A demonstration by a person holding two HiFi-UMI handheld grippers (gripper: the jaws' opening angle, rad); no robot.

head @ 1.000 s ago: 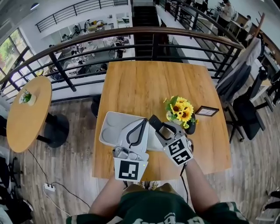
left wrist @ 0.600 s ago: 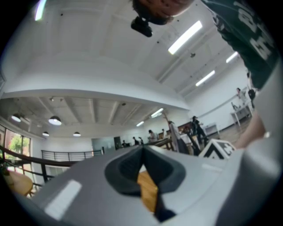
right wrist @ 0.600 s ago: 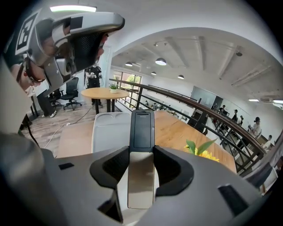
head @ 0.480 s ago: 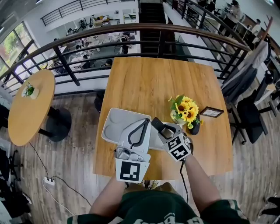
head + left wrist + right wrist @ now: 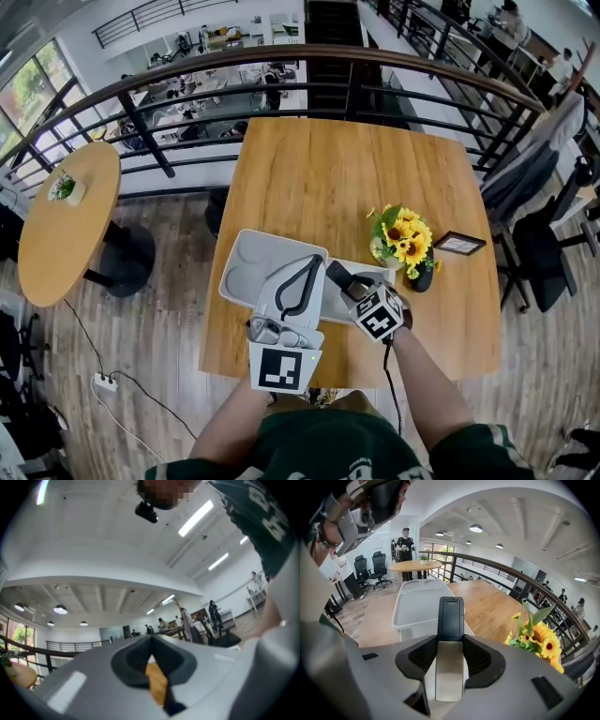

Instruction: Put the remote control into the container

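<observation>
Black-and-silver remote sits clamped lengthwise in the right gripper, far end aimed at the container just ahead; left gripper closed, empty

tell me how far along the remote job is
Done: the remote control is picked up and clamped in the right tool. In hand: it is held tilted down at the near edge of the grey container. Left: lower it inside and open the tool. It is not yet resting in the container.
</observation>
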